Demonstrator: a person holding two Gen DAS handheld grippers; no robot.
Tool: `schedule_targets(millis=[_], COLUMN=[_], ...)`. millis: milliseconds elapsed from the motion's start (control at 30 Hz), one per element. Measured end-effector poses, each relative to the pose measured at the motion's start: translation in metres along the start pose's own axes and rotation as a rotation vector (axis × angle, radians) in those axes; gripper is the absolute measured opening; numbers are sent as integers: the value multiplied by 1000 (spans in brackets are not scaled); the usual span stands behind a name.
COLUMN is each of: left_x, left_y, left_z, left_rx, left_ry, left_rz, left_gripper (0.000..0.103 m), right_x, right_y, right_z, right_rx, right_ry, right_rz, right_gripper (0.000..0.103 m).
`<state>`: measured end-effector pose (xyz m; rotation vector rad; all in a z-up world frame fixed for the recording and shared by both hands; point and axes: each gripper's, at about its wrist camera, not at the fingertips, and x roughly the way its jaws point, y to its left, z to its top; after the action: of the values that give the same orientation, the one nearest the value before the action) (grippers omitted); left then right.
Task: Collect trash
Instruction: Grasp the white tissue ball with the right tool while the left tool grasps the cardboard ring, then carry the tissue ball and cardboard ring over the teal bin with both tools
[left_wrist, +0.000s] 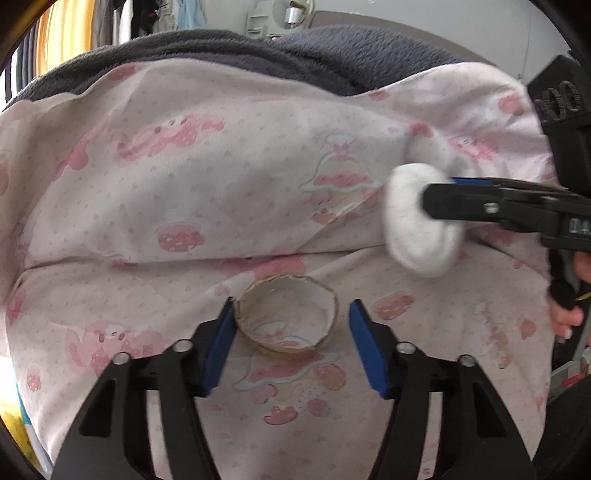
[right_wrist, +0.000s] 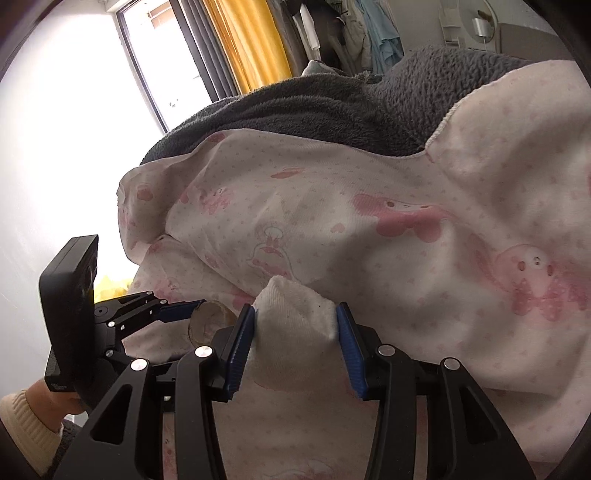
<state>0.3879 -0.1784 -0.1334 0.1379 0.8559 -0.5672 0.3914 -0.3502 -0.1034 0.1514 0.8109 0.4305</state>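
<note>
A short cardboard ring (left_wrist: 288, 317), like an empty tape core, lies on the pink printed bedcover (left_wrist: 221, 166). My left gripper (left_wrist: 292, 303) straddles it. The left pad touches the ring's side and a gap shows at the right pad, so the jaws are open around it. My right gripper (right_wrist: 296, 309) is shut on a white sock (right_wrist: 295, 321), lifted a little off the cover. In the left wrist view the sock (left_wrist: 410, 229) hangs from the right gripper (left_wrist: 436, 192) at the right. The right wrist view shows the left gripper (right_wrist: 184, 308) at the ring (right_wrist: 207, 317).
A dark grey fleece blanket (left_wrist: 258, 51) lies bunched behind the bedcover. A bright window and a yellow curtain (right_wrist: 251, 40) are at the far left, with hanging clothes (right_wrist: 369, 33) beyond. A person's hand (left_wrist: 565, 317) and cream sleeve (right_wrist: 26, 417) hold the grippers.
</note>
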Motion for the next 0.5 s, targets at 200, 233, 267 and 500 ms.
schedule_targets(millis=[200,233,267,500], left_x=[-19,-26,-34,-81], left_y=[4,5,7,19], left_z=[-6,-9,-13,-37], left_rx=[-39,-48,-58,-144], left_ry=[-50,-60,-70,-116], left_rz=[20,21,23,84], left_gripper=[55,55,54,54], right_x=[-19,-22,-26,-44], right_y=[-7,-6,-4,24], right_z=[-11,-13,-14,-24], right_rx=[18,18,16,-47], right_ry=[-9,-14,-17,-29], right_rz=[-31,-33,-36,-97], right_gripper=[44,44,44,44])
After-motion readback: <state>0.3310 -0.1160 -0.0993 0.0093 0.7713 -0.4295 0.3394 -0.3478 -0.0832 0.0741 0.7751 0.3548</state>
